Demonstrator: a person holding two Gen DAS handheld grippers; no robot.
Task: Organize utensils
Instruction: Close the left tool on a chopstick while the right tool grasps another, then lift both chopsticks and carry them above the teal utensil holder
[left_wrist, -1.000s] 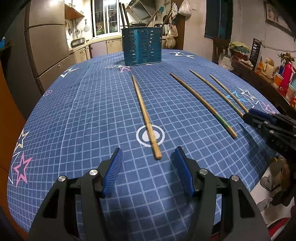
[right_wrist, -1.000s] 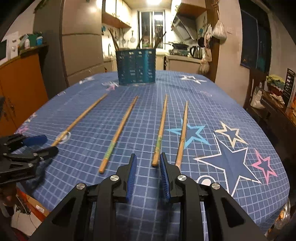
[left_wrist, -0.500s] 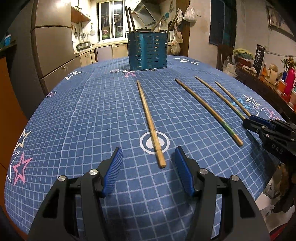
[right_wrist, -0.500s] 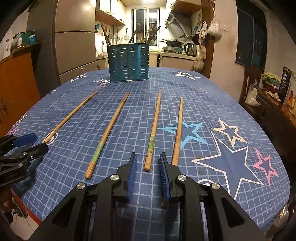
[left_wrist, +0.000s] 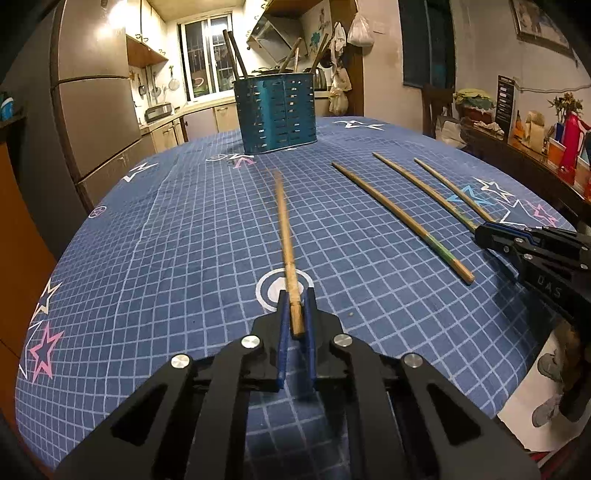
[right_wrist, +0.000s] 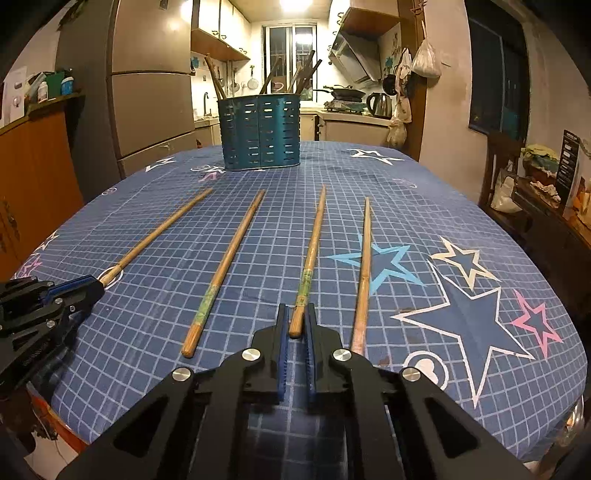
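Observation:
Several long wooden chopsticks lie side by side on the blue grid tablecloth (left_wrist: 166, 258). My left gripper (left_wrist: 296, 317) is shut on the near end of the leftmost chopstick (left_wrist: 286, 236), whose far end looks blurred. My right gripper (right_wrist: 296, 321) is shut on the near end of the third chopstick (right_wrist: 312, 254); it also shows at the right edge of the left wrist view (left_wrist: 491, 232). A teal perforated utensil holder (right_wrist: 258, 131) with several sticks in it stands at the far middle of the table. My left gripper shows at the left of the right wrist view (right_wrist: 92, 290).
Two chopsticks lie free: one with a green band (right_wrist: 225, 266) left of my right gripper, one (right_wrist: 364, 266) right of it. A fridge (right_wrist: 151, 110) stands at the far left. A cluttered sideboard (left_wrist: 535, 147) stands at the right. The table edge is just below both grippers.
My left gripper has gone from open to shut on the leftmost chopstick's end. My right gripper has moved forward and closed on the third chopstick's end.

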